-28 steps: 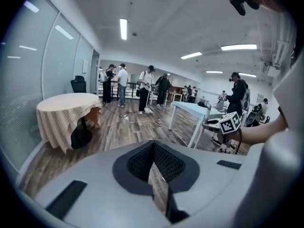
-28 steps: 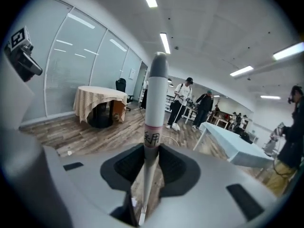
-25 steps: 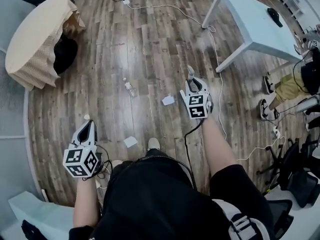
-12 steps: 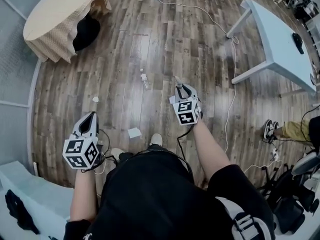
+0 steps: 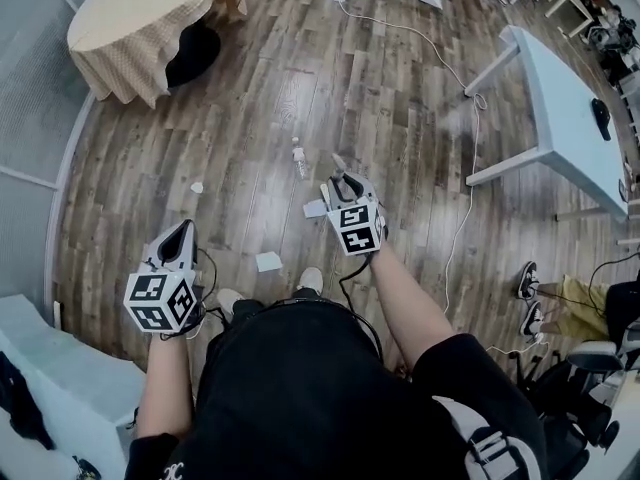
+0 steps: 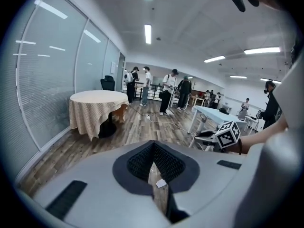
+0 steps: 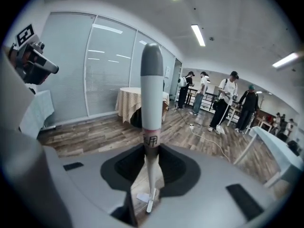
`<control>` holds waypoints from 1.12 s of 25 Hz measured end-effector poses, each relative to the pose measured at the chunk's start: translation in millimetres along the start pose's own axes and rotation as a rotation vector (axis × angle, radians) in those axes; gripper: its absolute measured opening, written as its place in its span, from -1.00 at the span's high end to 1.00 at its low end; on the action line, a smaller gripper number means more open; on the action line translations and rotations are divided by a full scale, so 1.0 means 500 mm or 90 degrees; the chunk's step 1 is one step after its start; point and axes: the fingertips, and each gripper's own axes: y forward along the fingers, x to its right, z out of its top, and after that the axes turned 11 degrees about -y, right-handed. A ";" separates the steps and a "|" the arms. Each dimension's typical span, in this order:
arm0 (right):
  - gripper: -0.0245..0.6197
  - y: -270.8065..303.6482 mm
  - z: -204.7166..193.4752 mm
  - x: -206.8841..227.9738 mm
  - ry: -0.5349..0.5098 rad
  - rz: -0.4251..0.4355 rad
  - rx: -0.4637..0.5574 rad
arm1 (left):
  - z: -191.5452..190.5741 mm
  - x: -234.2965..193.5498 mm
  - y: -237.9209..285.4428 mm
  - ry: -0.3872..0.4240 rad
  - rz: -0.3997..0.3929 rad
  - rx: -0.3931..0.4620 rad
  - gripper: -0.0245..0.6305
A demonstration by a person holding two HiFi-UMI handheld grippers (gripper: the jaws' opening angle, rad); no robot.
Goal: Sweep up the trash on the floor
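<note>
Trash lies on the wood floor: a paper scrap [image 5: 268,261] by my feet, another paper scrap [image 5: 314,208] beside my right gripper, a small white bit [image 5: 197,187] and a plastic bottle [image 5: 299,160]. My right gripper [image 5: 345,180] is shut on a long grey and white handle [image 7: 151,84], which runs down to the floor by a paper scrap [image 7: 142,197]. My left gripper [image 5: 178,236] is shut and holds nothing. Its own view shows a paper scrap [image 6: 161,183] through the slit between the jaws of the left gripper [image 6: 153,148].
A round table with a beige cloth [image 5: 150,18] stands at the far left. A light blue table [image 5: 565,118] stands at the right, and a white cable [image 5: 462,198] trails past it. Someone's shoes [image 5: 528,280] show at the right, and several people stand at the far end of the room [image 6: 168,91].
My right gripper and its handle have moved left, from right of the paper scrap to just beside it. The head view has swung right and back. The left gripper barely moved.
</note>
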 end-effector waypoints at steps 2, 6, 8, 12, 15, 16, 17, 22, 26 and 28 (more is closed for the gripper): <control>0.61 0.002 0.023 -0.030 -0.005 0.021 0.009 | -0.002 -0.012 -0.009 -0.006 0.002 0.003 0.94; 0.61 0.016 0.067 -0.119 -0.031 0.082 0.030 | -0.012 -0.048 -0.026 -0.018 0.009 0.002 0.94; 0.61 0.017 0.088 -0.173 -0.052 0.119 0.040 | -0.013 -0.065 -0.039 -0.024 0.014 0.005 0.94; 0.61 0.014 0.124 -0.268 -0.097 0.176 0.050 | -0.011 -0.097 -0.063 -0.035 0.026 0.014 0.94; 0.60 0.016 0.145 -0.320 -0.117 0.199 0.059 | -0.016 -0.122 -0.075 -0.047 0.035 0.019 0.94; 0.61 0.014 0.150 -0.333 -0.121 0.204 0.063 | -0.021 -0.128 -0.079 -0.050 0.037 0.019 0.94; 0.61 0.013 0.154 -0.345 -0.124 0.207 0.067 | -0.026 -0.134 -0.082 -0.052 0.038 0.019 0.94; 0.61 0.020 0.186 -0.377 -0.129 0.214 0.073 | -0.034 -0.167 -0.094 -0.066 0.041 0.022 0.94; 0.60 0.025 0.220 -0.381 -0.128 0.218 0.077 | -0.045 -0.193 -0.097 -0.082 0.028 0.018 0.94; 0.60 0.024 0.240 -0.378 -0.124 0.215 0.080 | -0.052 -0.205 -0.094 -0.085 0.018 0.017 0.94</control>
